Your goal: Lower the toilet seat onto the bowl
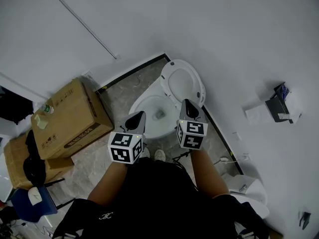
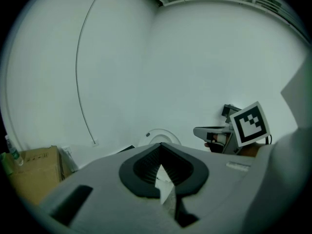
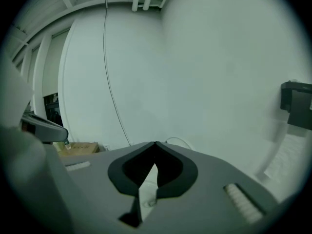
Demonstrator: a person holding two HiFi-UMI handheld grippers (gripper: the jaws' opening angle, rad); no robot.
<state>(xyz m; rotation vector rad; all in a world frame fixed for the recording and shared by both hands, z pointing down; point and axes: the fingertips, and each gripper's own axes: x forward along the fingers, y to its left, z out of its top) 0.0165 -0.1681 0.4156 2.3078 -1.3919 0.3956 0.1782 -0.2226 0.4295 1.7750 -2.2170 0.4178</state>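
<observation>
The white toilet bowl (image 1: pixel 152 108) stands in the corner with its seat and lid (image 1: pixel 183 82) raised against the wall. My left gripper (image 1: pixel 139 115) hovers over the bowl's near left rim, jaws shut and empty. My right gripper (image 1: pixel 188 104) is at the lower edge of the raised seat; whether it touches is unclear. It is shut on nothing. In the left gripper view the closed tips (image 2: pixel 161 145) point toward the upright seat (image 2: pixel 159 134), with the right gripper's marker cube (image 2: pixel 250 123) off to the right. The right gripper view shows closed tips (image 3: pixel 155 143) and a sliver of seat rim (image 3: pixel 178 141).
Cardboard boxes (image 1: pixel 70 117) sit left of the toilet, with a blue chair (image 1: pixel 31 203) nearer me. A black paper dispenser (image 1: pixel 278 103) hangs on the right wall. A white fixture (image 1: pixel 246 187) stands at the lower right. My shoes (image 1: pixel 159 155) are just before the bowl.
</observation>
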